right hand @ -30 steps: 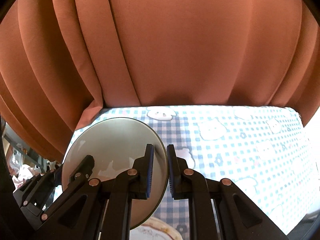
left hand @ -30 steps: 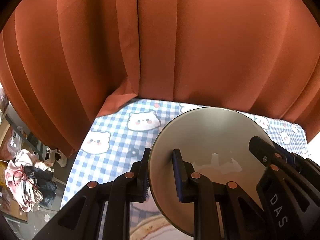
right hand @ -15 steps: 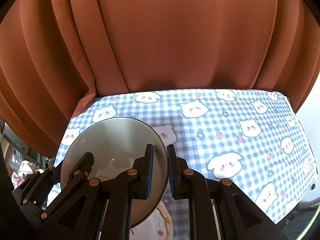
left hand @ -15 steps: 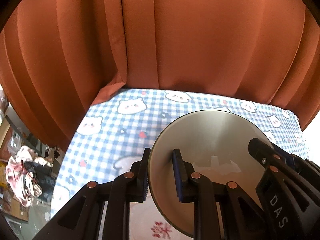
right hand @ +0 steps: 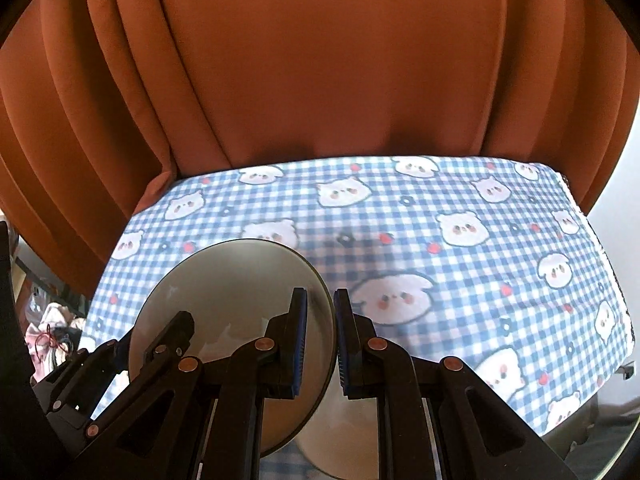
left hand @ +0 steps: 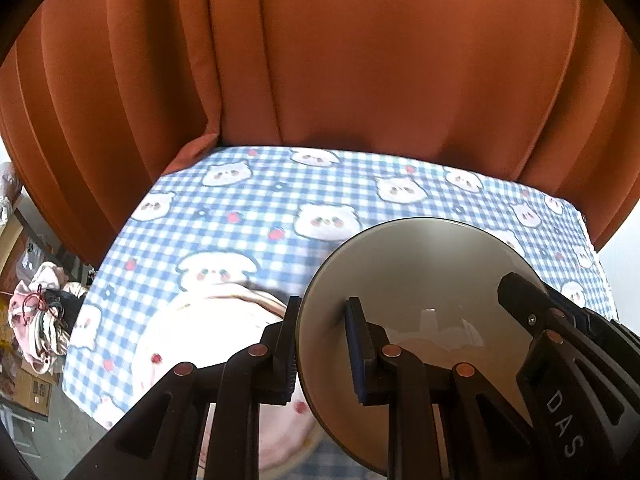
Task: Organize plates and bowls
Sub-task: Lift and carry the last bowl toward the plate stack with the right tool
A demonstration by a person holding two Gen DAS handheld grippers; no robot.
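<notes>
A grey-beige bowl (left hand: 420, 280) hangs tilted above the table, held by both grippers at opposite sides of its rim. My left gripper (left hand: 322, 316) is shut on its left rim, one pad inside and one outside. In the right wrist view the same bowl (right hand: 224, 292) fills the lower left, with my right gripper (right hand: 320, 308) shut on its right rim. Each gripper also shows in the other's view: the right gripper (left hand: 532, 312), the left gripper (right hand: 168, 344). A white plate with red strawberry marks (left hand: 192, 340) lies on the cloth beneath the bowl's left side, overexposed and blurred.
The table (right hand: 460, 240) wears a blue-and-white checked cloth with bear faces. An orange curtain (left hand: 360, 60) hangs along its far edge. Something white (right hand: 352, 436) sits under the right gripper. Clothes (left hand: 40, 320) are piled on the floor left of the table.
Both grippers have carried the bowl back from the curtain toward the near side. Much more of the cloth shows now, and the strawberry plate has come further into view beneath the bowl.
</notes>
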